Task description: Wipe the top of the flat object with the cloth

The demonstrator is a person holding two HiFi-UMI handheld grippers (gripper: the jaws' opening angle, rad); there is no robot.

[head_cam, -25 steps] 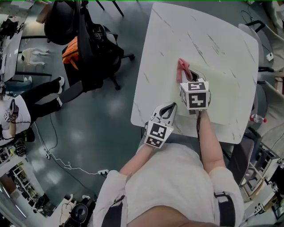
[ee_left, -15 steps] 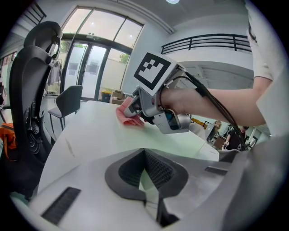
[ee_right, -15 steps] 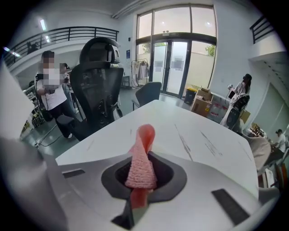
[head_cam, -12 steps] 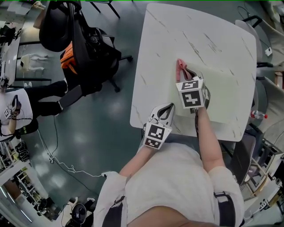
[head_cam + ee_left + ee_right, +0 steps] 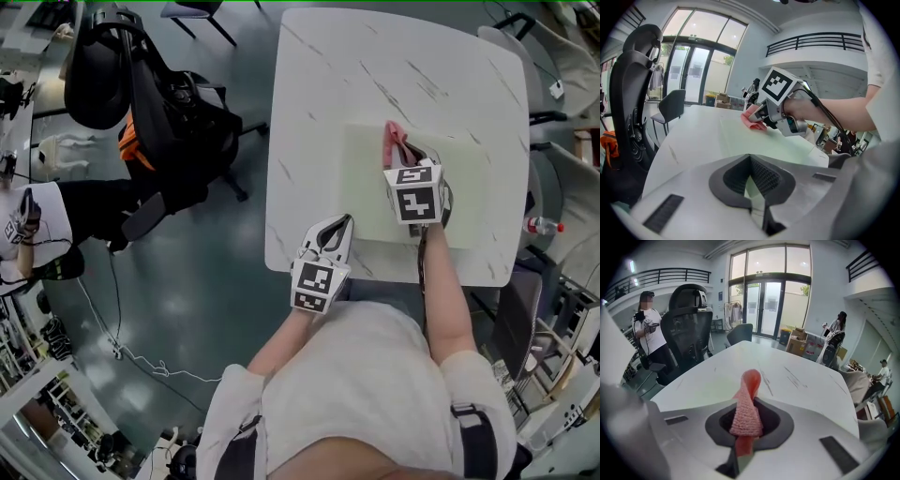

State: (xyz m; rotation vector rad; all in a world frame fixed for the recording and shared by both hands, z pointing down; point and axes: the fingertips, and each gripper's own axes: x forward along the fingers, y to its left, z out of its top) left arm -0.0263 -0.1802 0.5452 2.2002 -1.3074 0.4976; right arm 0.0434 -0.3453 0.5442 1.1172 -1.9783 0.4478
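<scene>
A pale green flat mat (image 5: 370, 187) lies on the white marble table (image 5: 328, 75). My right gripper (image 5: 403, 157) is shut on a pink cloth (image 5: 391, 141) and holds it on the mat's far middle part. In the right gripper view the cloth (image 5: 746, 404) stands up in a fold between the jaws of the right gripper (image 5: 743, 446). My left gripper (image 5: 344, 223) rests at the table's near left edge, shut with nothing in it. From the left gripper view, the left gripper (image 5: 752, 199) looks over the mat (image 5: 740, 140) at the cloth (image 5: 752, 118).
A black office chair (image 5: 141, 84) with an orange item stands on the floor left of the table. A bottle (image 5: 539, 225) lies beyond the table's right edge. A person (image 5: 647, 329) stands behind the chair (image 5: 691, 333); another person (image 5: 836, 331) stands far right.
My right gripper has slid the pink cloth from the mat's left edge toward its middle. The left gripper has stayed at the table's near edge.
</scene>
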